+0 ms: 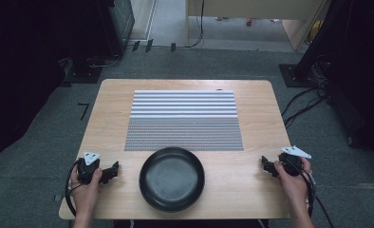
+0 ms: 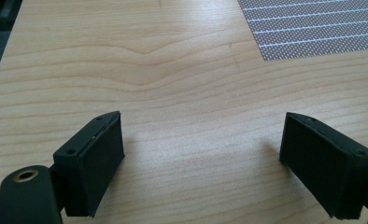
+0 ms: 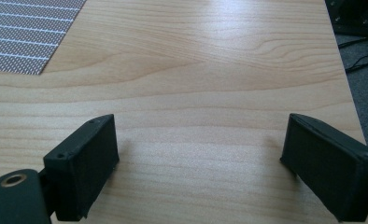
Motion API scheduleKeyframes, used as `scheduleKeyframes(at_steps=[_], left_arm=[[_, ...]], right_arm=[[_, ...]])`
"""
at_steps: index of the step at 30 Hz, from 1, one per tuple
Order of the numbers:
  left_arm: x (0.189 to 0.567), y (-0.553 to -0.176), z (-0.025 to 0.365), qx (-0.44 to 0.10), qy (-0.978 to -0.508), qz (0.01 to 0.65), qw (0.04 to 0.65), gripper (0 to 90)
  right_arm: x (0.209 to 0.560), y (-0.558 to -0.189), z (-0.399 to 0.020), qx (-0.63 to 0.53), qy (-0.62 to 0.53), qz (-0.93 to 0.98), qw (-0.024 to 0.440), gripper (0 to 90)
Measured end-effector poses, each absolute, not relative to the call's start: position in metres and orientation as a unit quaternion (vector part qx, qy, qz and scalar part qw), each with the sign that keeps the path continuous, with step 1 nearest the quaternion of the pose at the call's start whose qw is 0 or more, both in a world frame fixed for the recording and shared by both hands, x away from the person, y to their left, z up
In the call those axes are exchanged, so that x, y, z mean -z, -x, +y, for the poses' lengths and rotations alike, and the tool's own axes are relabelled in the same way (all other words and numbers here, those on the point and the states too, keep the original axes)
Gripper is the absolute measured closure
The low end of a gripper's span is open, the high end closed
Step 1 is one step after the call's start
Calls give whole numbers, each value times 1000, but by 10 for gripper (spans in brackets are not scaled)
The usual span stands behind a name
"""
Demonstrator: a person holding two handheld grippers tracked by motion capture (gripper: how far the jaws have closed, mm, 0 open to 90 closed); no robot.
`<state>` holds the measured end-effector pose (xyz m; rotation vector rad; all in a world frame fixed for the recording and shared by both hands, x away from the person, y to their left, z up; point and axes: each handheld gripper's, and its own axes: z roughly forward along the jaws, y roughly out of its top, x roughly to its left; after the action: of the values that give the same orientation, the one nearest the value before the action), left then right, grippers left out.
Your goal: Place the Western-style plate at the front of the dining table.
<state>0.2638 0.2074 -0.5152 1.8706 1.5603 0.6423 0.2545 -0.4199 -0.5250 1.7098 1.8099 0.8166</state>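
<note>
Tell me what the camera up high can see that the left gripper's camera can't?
The high view has the black bowl, both hands, the right gripper and the carpet floor. The left gripper view has a close look at the left gripper, its black jaws wide apart with bare wood between them. Both share the wooden table and the striped mat.

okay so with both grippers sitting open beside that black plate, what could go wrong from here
The round black plate sits close to the near edge of the wooden table, so a push towards the person could tip it off. Its rim looks low and smooth; the open left gripper or right gripper might slip off it. Dragging the plate forward could wrinkle the grey striped mat.
</note>
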Motion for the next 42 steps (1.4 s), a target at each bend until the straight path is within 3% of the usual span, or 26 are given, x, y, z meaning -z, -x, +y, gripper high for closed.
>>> scheduleKeyframes(at_steps=[6, 15, 19, 42], left_arm=[[509, -261, 210, -237, -679, 601, 350, 131], [507, -263, 196, -240, -681, 595, 355, 131], [505, -262, 190, -229, -678, 593, 370, 131], [500, -257, 164, -198, -690, 564, 408, 132]], right_arm=[[522, -254, -422, -318, -638, 653, 256, 134], [510, -252, -410, -352, -619, 646, 275, 133], [508, -253, -396, -378, -608, 652, 251, 132], [506, -251, -347, -407, -566, 682, 221, 134]])
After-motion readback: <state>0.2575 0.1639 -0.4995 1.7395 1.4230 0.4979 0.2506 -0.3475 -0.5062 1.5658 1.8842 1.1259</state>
